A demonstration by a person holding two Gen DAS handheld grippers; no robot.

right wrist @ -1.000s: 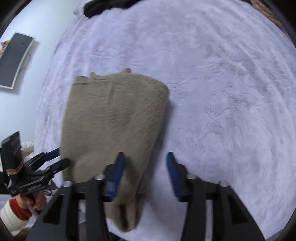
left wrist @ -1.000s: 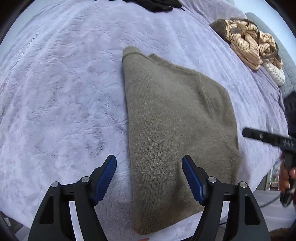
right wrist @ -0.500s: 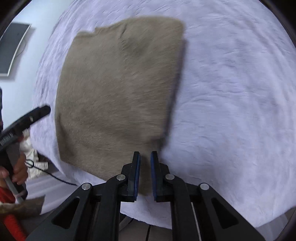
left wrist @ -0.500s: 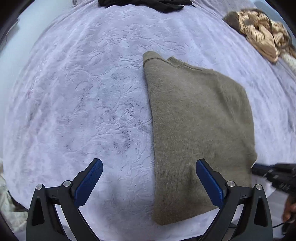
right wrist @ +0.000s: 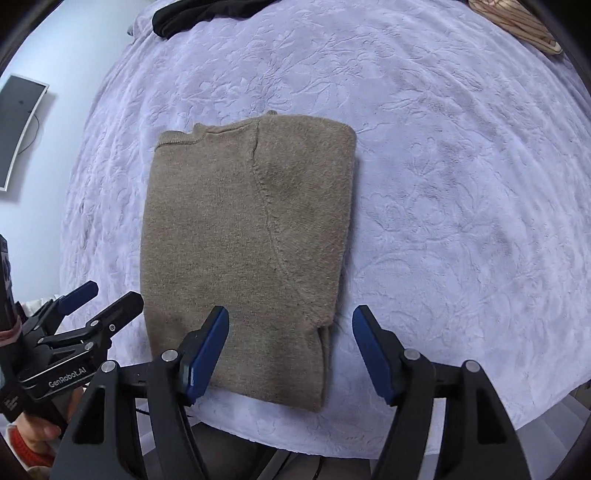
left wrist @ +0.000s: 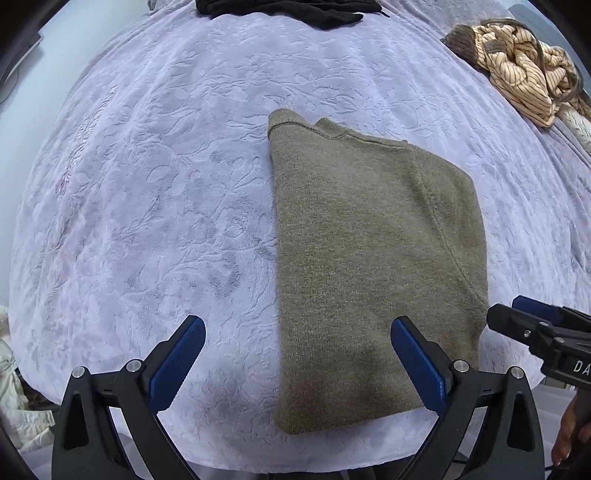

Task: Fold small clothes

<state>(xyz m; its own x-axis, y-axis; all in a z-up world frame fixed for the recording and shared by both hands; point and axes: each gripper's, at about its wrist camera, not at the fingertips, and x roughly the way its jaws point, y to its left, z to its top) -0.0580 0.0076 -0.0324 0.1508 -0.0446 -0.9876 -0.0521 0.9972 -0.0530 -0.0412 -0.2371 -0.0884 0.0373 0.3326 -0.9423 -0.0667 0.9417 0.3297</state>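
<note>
We see the olive-brown knit sweater [left wrist: 373,266] lying folded into a neat rectangle on the lavender embossed bedspread [left wrist: 155,206], near the bed's front edge, its ribbed hem edge turned toward the far side. Our left gripper [left wrist: 298,356] hangs above the sweater's near left part with its jaws spread wide and nothing between the blue pads. Our right gripper [right wrist: 291,349] hovers over the sweater's near right corner; its jaws are opening, and the pads stand clear of the knit, which lies flat below them. Beyond the sweater, at the far edge of the bed, lies a black garment [left wrist: 291,9]. To the sweater's far right sits a crumpled tan striped garment [left wrist: 517,62]. Left of the sweater, off the bed, a dark curved monitor [right wrist: 18,125] hangs on the pale wall.
</note>
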